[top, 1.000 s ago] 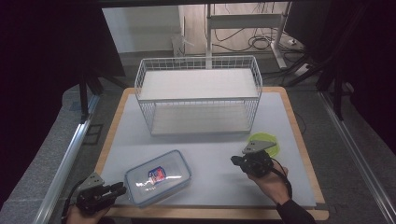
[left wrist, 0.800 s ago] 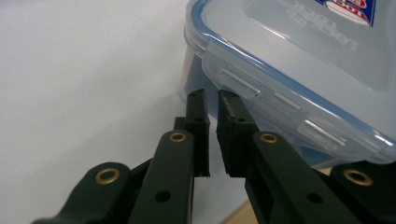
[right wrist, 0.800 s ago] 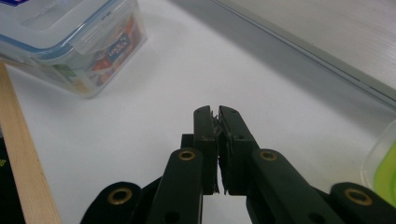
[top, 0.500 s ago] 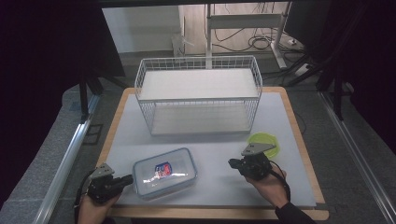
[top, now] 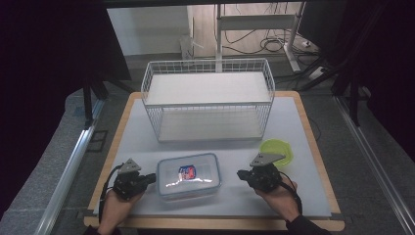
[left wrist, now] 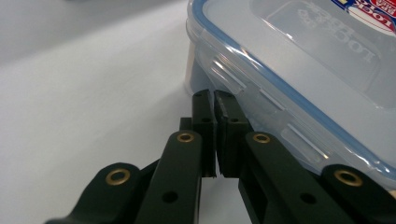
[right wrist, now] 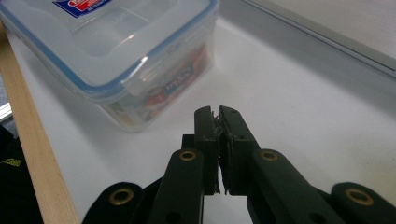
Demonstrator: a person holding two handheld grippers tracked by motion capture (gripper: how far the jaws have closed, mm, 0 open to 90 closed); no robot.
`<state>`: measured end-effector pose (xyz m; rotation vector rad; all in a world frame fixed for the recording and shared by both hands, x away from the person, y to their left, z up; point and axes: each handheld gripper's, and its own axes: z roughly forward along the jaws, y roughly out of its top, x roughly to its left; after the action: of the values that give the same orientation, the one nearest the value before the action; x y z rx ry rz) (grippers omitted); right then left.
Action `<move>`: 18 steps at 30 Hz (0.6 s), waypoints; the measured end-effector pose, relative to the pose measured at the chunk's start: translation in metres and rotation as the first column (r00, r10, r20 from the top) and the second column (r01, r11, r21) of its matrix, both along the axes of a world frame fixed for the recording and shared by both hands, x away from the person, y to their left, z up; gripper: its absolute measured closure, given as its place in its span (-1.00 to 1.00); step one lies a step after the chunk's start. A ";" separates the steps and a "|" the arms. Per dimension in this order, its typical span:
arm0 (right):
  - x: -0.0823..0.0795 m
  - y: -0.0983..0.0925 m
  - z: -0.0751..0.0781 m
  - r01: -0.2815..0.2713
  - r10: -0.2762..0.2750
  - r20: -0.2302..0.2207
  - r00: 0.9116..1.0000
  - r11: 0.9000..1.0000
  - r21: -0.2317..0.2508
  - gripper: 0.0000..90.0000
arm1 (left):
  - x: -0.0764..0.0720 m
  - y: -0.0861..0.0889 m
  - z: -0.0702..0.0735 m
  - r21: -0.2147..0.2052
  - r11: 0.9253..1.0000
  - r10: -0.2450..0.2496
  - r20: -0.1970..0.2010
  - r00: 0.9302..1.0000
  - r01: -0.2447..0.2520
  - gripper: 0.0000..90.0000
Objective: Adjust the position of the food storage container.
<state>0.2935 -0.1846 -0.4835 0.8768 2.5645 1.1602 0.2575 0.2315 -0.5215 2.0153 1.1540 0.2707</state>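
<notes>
A clear plastic container [top: 188, 175] with a blue-rimmed lid and a red label lies flat near the table's front edge. My left gripper [top: 149, 179] is at its left end, shut with nothing between the jaws. In the left gripper view the closed tips [left wrist: 215, 100] sit right at the container's [left wrist: 299, 70] side latch, touching or nearly so. My right gripper [top: 242, 175] is shut and empty too, a short gap to the right of the box. The right gripper view has its tips [right wrist: 215, 114] pointing at the container's [right wrist: 116, 46] end.
A white wire basket shelf [top: 208, 98] stands across the back of the white table mat [top: 147, 142]. A lime-green bowl [top: 278, 150] sits behind my right gripper. The wooden table edge [top: 215, 224] runs along the front.
My left gripper has moved right, up to the container's end. The container has slid to the right and turned from slanted to square with the table edge. The right gripper stayed put.
</notes>
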 end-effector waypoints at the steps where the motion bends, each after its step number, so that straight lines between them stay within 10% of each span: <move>1: 0.000 0.000 -0.001 0.002 -0.002 -0.003 1.000 1.000 -0.002 0.92 | 0.003 -0.003 0.000 -0.004 1.000 -0.004 0.000 1.000 0.004 0.96; 18: -0.001 -0.011 -0.004 0.078 -0.078 -0.005 0.997 0.997 -0.023 0.93 | 0.028 -0.054 0.003 -0.001 0.997 -0.078 0.004 0.997 0.078 1.00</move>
<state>0.2921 -0.1951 -0.4880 0.9670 2.5184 1.1054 0.2851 0.1774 -0.5180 2.0529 1.0703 0.2344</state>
